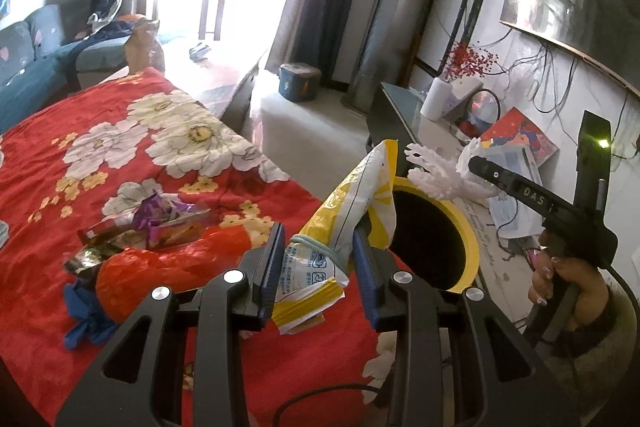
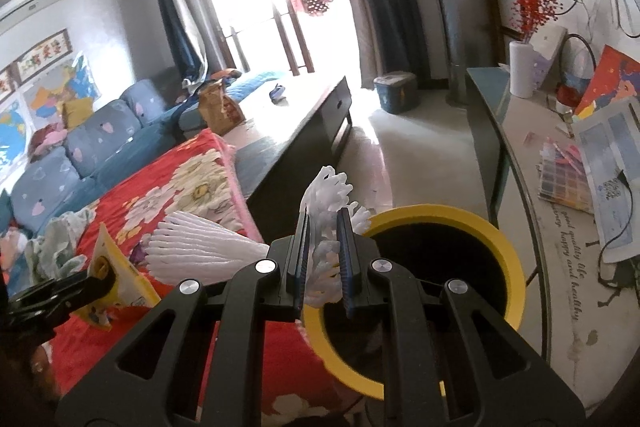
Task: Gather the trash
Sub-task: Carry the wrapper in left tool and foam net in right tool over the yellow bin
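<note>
My left gripper (image 1: 318, 249) is shut on a yellow and white snack bag (image 1: 352, 203) tied with a green band, held beside the yellow-rimmed bin (image 1: 470, 239). My right gripper (image 2: 324, 231) is shut on a white foam net (image 2: 328, 195), just at the rim of the same bin (image 2: 508, 255). In the left wrist view the foam net (image 1: 440, 175) hangs over the bin's far edge, with the right gripper (image 1: 472, 165) and a hand (image 1: 560, 279) behind it. The snack bag (image 2: 108, 275) shows at lower left in the right wrist view.
A red flowered blanket (image 1: 140, 147) carries more litter: purple wrappers (image 1: 160, 219), a red plastic bag (image 1: 160, 267) and a blue glove (image 1: 88, 319). A dark bench (image 2: 304, 131), a blue sofa (image 2: 92, 143) and a cluttered side table (image 2: 560, 167) surround the bin.
</note>
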{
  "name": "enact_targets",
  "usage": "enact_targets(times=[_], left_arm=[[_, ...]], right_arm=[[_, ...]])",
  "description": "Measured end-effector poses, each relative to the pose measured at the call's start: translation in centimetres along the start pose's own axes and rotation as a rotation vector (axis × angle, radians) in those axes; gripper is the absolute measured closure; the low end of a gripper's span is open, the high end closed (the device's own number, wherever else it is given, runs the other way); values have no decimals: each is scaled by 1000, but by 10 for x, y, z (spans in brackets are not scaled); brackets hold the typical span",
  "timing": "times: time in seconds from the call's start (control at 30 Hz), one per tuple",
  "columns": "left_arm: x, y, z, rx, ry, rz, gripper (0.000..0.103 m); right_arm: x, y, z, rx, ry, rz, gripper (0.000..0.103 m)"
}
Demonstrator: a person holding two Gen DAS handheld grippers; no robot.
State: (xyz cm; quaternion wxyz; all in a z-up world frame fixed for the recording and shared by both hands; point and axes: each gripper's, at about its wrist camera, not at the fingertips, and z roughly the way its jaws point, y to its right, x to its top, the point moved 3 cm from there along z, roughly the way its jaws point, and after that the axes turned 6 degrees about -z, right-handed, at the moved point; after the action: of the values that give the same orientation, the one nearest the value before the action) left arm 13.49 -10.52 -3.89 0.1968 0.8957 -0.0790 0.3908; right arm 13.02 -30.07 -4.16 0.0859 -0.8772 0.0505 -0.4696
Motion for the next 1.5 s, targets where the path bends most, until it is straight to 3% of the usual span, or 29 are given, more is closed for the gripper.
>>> enact_targets(times=[0.7,1.5], left_arm=[[-2,42,31,-48,-42,57,71],[-18,83,84,-71,-124,94,71]], right_arm=[[-4,43,7,-92,-10,59,94],[-32,91,32,-213,-93,128,93]])
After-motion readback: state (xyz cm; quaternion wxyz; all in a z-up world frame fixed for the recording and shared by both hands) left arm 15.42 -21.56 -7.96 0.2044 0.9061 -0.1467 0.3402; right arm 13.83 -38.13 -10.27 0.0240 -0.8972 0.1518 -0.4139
